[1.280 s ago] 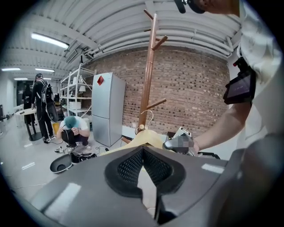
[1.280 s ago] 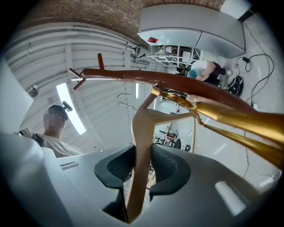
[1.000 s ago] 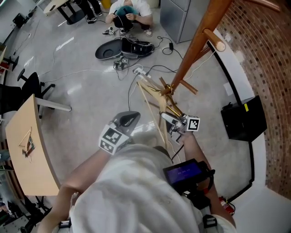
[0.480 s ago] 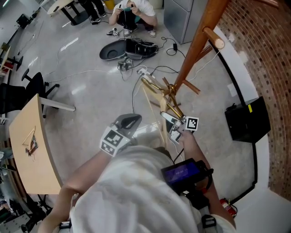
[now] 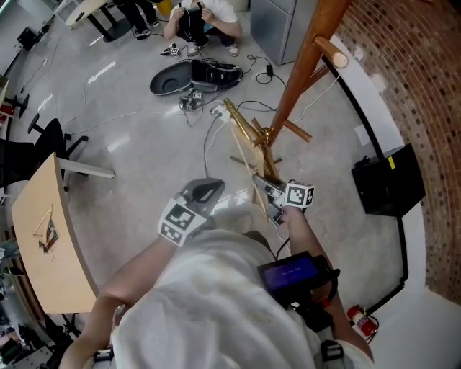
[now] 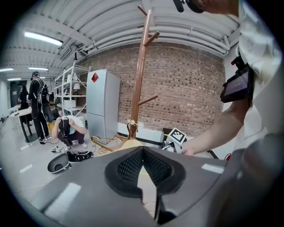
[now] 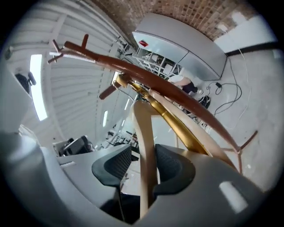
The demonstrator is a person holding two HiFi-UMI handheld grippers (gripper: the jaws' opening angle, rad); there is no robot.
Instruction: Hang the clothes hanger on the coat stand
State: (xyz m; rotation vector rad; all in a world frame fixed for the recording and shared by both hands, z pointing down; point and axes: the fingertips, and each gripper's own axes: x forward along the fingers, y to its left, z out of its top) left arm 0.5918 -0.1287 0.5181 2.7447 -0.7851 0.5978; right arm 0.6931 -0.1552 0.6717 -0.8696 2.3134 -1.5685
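A wooden clothes hanger (image 5: pixel 245 140) with a gold hook leans up from my right gripper (image 5: pixel 270 194) towards the brown coat stand (image 5: pixel 306 68). Its hook lies close against the stand by a low peg; I cannot tell whether it rests on the peg. In the right gripper view one hanger bar (image 7: pixel 144 146) runs between the jaws, which are opening. The bar leans on the right pad (image 7: pixel 171 166), and a gap shows at the left one. The stand's pole (image 7: pixel 168 88) crosses just behind. My left gripper (image 5: pixel 205 191) hangs near the person's chest, its pads meeting with nothing between them.
A crouching person (image 5: pixel 198 14) is at the far side, beside a black case (image 5: pixel 194 76) and cables on the floor. A grey cabinet (image 5: pixel 277 25) stands behind the stand. A black box (image 5: pixel 389 180) sits by the brick wall. At the left are a wooden table (image 5: pixel 43 230) and a chair (image 5: pixel 43 137).
The hanger has swung a little farther from the person, its long arm now pointing more towards the far left. The right gripper has edged up with it. The left gripper has stayed put.
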